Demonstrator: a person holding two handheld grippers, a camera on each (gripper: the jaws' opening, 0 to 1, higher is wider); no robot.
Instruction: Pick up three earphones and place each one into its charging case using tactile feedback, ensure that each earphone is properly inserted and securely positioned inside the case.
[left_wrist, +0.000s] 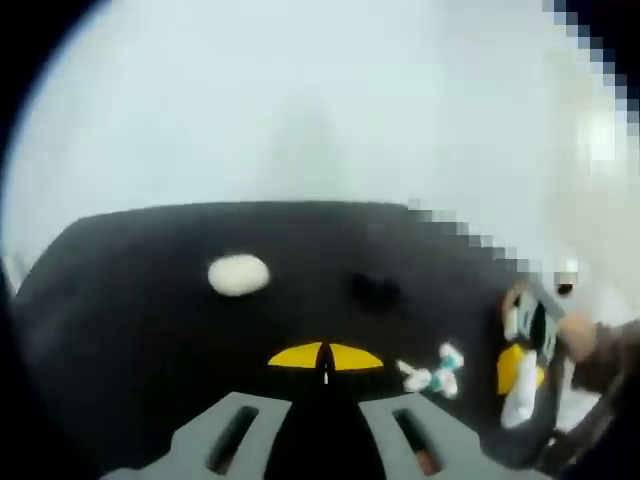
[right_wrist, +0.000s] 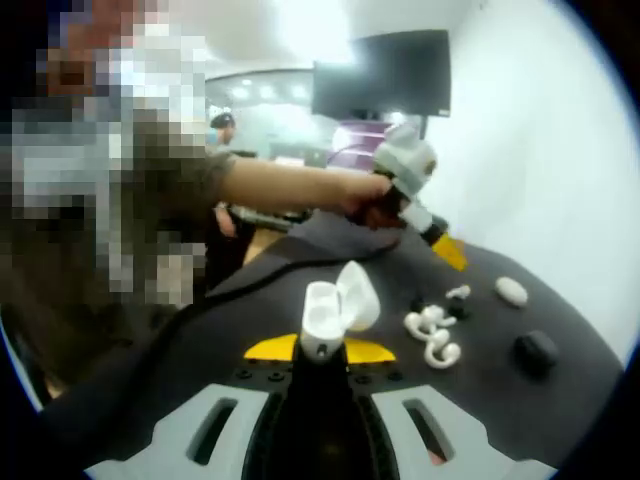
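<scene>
My right tongs (right_wrist: 322, 352) are clamped on an open white charging case (right_wrist: 335, 312), lid tipped back toward one o'clock, held above the dark worktop (right_wrist: 180, 360). My left tongs (left_wrist: 325, 372) show yellow tips meeting with nothing between them, low over the worktop (left_wrist: 120, 330). In the right gripper view, loose white earphones (right_wrist: 432, 336) lie at three o'clock from the case, a closed white case (right_wrist: 511, 290) beyond them at two o'clock and a black case (right_wrist: 536, 350) near the edge. In the left gripper view the closed white case (left_wrist: 238, 274) sits at eleven o'clock, an earphone (left_wrist: 432, 372) at three o'clock, blurred.
</scene>
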